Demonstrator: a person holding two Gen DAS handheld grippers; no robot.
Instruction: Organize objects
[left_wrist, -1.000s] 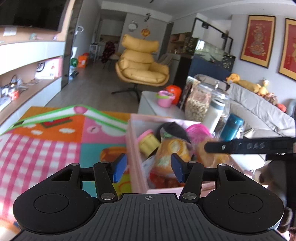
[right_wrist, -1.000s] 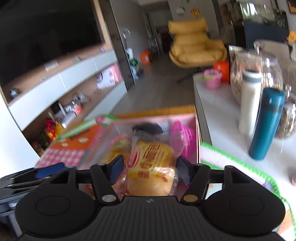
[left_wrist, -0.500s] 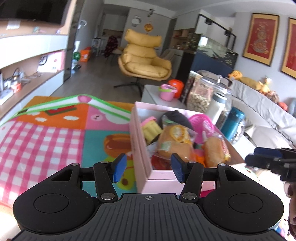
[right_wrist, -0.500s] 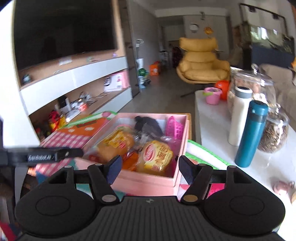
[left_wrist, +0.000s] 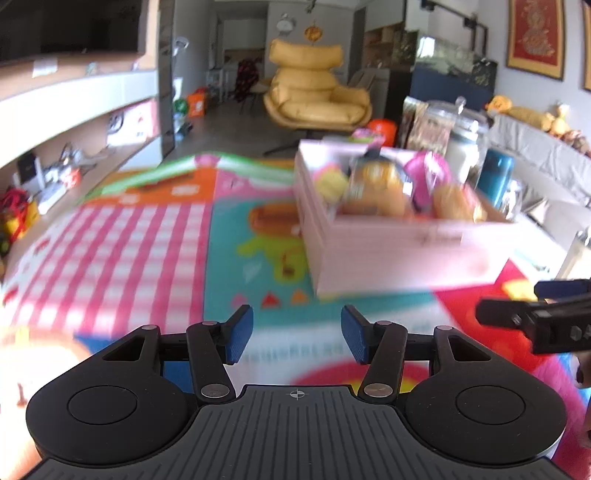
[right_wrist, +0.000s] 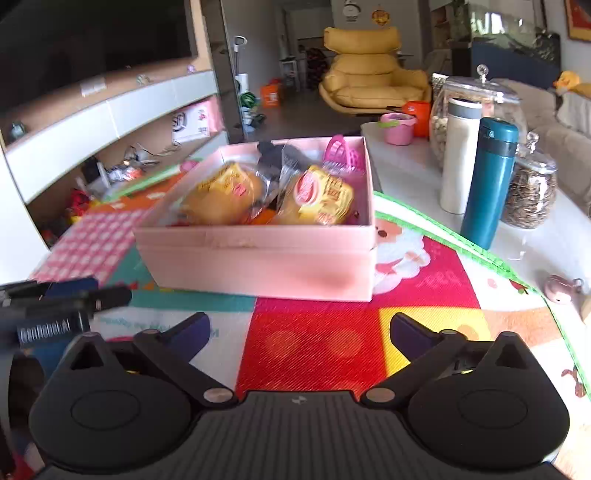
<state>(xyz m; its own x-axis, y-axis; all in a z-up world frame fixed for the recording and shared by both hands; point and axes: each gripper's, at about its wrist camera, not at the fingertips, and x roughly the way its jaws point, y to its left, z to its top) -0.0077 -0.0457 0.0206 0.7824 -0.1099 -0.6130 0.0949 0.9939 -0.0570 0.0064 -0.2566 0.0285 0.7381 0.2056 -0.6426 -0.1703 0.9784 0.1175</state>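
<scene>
Centre frame, the pink box (right_wrist: 258, 266) brims with wrapped buns (right_wrist: 317, 199). Your right claw (right_wrist: 299, 332), just opened wide, and half-open left claw (left_wrist: 295, 332) hold nothing.

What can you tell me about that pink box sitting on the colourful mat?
The pink box is a shallow, open-topped rectangle that looks like cardboard, with a faint seam along its front wall. It rests flat on the patchwork play mat, beside a white table. It is filled with wrapped bread buns, a pink plastic toy and something dark. Neither tool touches it.
</scene>
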